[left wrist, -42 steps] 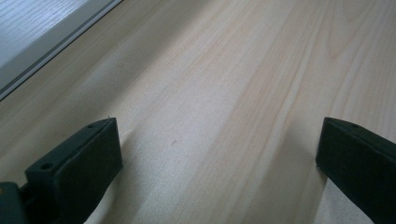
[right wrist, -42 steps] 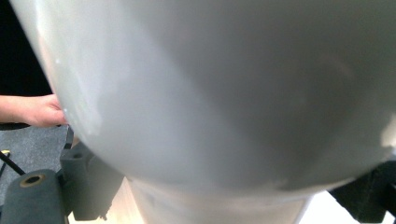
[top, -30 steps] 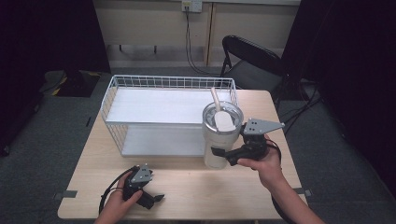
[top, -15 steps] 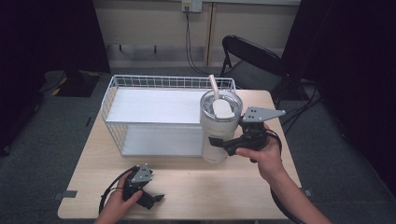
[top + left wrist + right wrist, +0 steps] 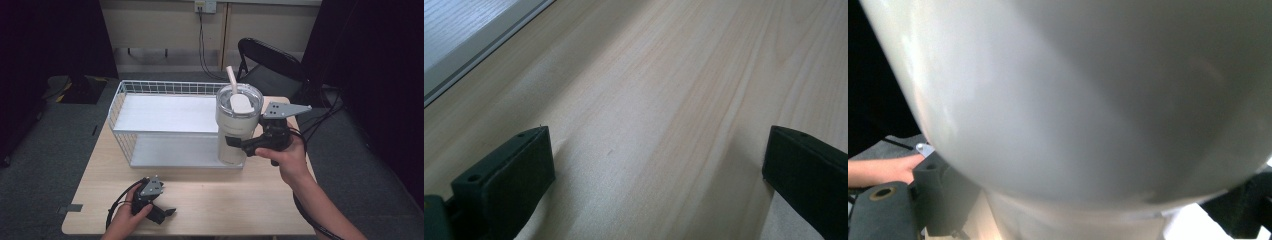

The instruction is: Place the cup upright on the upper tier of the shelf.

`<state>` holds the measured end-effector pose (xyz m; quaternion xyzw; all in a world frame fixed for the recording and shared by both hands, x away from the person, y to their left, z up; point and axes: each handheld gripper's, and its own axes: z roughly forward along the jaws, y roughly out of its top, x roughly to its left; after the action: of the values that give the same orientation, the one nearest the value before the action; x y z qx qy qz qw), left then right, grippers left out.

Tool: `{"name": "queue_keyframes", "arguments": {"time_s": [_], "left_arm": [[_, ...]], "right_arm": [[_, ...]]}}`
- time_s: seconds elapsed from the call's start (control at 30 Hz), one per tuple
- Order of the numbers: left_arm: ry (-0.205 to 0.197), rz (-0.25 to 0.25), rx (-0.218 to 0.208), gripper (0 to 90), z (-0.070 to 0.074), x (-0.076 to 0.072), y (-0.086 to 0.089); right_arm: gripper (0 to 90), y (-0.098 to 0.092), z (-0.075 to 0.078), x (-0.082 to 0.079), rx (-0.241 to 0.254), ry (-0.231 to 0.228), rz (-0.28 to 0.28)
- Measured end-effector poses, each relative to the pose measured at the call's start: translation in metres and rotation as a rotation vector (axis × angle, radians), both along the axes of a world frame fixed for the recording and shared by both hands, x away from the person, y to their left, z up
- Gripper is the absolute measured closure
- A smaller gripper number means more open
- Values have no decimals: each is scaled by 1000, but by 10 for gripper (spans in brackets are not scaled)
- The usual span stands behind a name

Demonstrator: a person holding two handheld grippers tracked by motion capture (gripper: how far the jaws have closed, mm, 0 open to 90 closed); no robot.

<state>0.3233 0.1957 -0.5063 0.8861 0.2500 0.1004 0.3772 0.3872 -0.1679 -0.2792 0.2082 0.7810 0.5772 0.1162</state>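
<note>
Right tool (image 5: 239,145) pinches my tumbler (image 5: 235,131) beside the basket (image 5: 125,107), not yet placed; left tool (image 5: 167,214) rests spread on the desk (image 5: 225,200).

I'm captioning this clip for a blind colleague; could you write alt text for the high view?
A person's right gripper clasps a cream tumbler with lid and straw, at the front right corner of a white wire basket on a wooden table. The left gripper rests near the table's front edge.

Light wooden table (image 5: 240,210) — white wire shelf rack (image 5: 165,125) on it, left claw (image 5: 162,214) resting near front edge.
</note>
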Motion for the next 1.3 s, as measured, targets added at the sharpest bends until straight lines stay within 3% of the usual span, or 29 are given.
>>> {"name": "queue_keyframes", "arguments": {"time_s": [0.3,0.8,1.3], "left_arm": [[-2,0,1,0,0,0,0],[-2,0,1,0,0,0,0],[3,-4,4,0,1,0,0]], "right_arm": [[104,-1,11,5,10,16,-25],[104,10,43,14,-2,-9,-56],[104,17,57,29,-22,-12,-112]]}}
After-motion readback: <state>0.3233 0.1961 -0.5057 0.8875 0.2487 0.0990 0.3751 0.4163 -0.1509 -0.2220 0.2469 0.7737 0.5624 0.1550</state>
